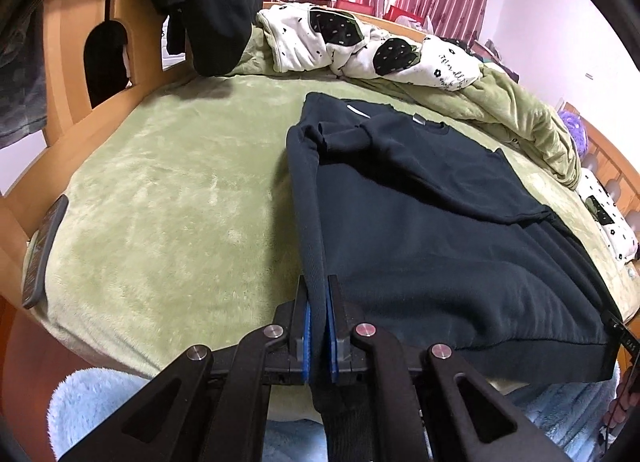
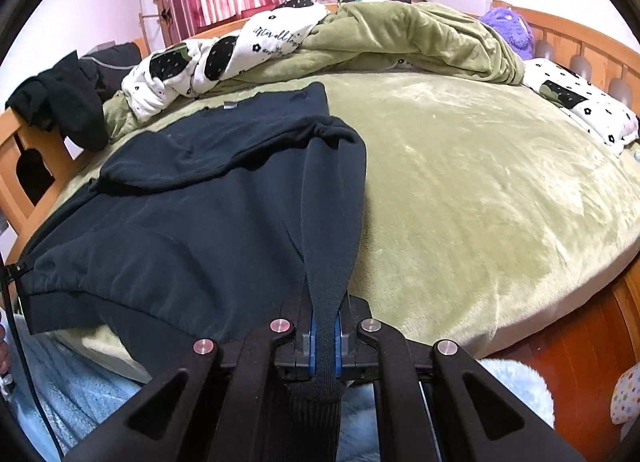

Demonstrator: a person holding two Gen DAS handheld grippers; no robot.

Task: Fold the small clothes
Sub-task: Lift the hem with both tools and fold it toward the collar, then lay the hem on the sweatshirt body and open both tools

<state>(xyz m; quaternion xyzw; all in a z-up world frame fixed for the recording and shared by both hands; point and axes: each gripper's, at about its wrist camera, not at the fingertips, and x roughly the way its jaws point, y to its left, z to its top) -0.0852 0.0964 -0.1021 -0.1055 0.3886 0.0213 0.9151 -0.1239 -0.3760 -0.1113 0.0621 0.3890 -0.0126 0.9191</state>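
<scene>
A black sweatshirt [image 1: 432, 222] lies flat on the green bed cover [image 1: 168, 198], collar at the far end and hem at the near edge. My left gripper [image 1: 319, 302] is shut on the cuff of its left sleeve [image 1: 308, 198], which runs straight toward the shoulder. My right gripper [image 2: 325, 322] is shut on the cuff of the other sleeve [image 2: 332, 222]. The sweatshirt body [image 2: 172, 230] lies left of that sleeve in the right wrist view. An upper fold of cloth crosses the chest.
A bunched green blanket [image 2: 420, 38] and white patterned quilt [image 1: 360, 46] lie at the far side. Black clothes [image 1: 208, 2] hang over the wooden bed frame [image 1: 68, 62]. A phone [image 1: 44, 250] lies at the left edge. A pillow [image 2: 580, 102] and purple plush [image 2: 508, 26] sit far right.
</scene>
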